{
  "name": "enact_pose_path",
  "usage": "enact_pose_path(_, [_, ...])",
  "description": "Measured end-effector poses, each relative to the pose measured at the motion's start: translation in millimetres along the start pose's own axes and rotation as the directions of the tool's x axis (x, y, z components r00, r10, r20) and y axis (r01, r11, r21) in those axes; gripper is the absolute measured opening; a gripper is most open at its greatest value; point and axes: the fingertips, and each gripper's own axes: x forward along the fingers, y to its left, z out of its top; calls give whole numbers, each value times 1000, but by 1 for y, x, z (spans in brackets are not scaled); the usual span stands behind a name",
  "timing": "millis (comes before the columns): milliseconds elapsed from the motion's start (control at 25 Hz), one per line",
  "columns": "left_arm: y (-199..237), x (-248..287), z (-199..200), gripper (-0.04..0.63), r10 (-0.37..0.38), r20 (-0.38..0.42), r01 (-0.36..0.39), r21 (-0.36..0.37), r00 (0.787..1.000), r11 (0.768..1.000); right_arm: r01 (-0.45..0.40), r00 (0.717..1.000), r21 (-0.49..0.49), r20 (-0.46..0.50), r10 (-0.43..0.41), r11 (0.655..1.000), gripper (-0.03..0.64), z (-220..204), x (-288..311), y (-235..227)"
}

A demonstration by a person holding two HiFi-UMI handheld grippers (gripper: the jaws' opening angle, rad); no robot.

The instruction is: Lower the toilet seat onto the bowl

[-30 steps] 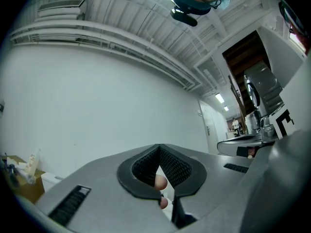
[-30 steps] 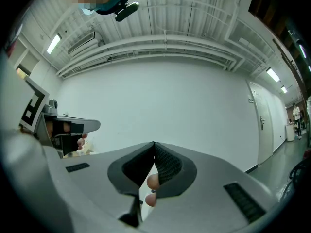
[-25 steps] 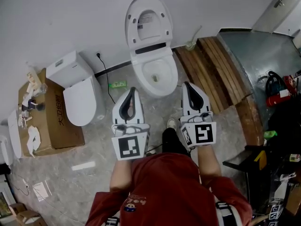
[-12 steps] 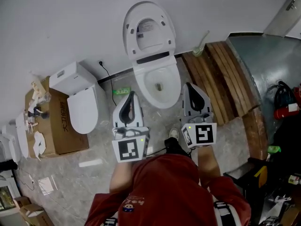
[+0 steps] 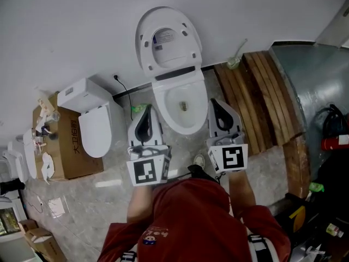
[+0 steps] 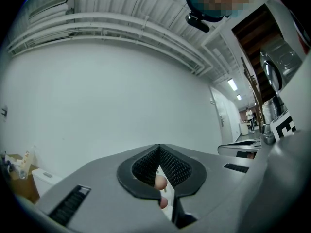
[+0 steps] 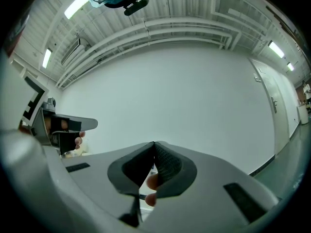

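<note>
Fingers (image 6: 177,168) together beside partly hidden bowl (image 5: 163,105)

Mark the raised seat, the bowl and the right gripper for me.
raised seat (image 5: 192,42), head view, right side of its ring
bowl (image 5: 182,129), head view, front of the rim
right gripper (image 5: 214,101), head view, where its closed jaw tips meet

The clutter (image 5: 44,119) on the cardboard box (image 5: 73,146) is too small to identify. A red object (image 5: 334,142) is cut off by the right edge.
</note>
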Motion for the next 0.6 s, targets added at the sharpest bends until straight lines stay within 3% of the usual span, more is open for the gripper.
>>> enact_pose_path(360, [-8, 27, -10, 12, 27, -9, -26, 32, 1000, 999, -39, 999, 15, -36, 40, 999, 14, -19, 24, -25])
enact_pose_path(600, [9, 49, -17, 12, 46, -7, -46, -4, 999, 999, -57, 998, 11, -36, 57, 998, 14, -24, 54, -22])
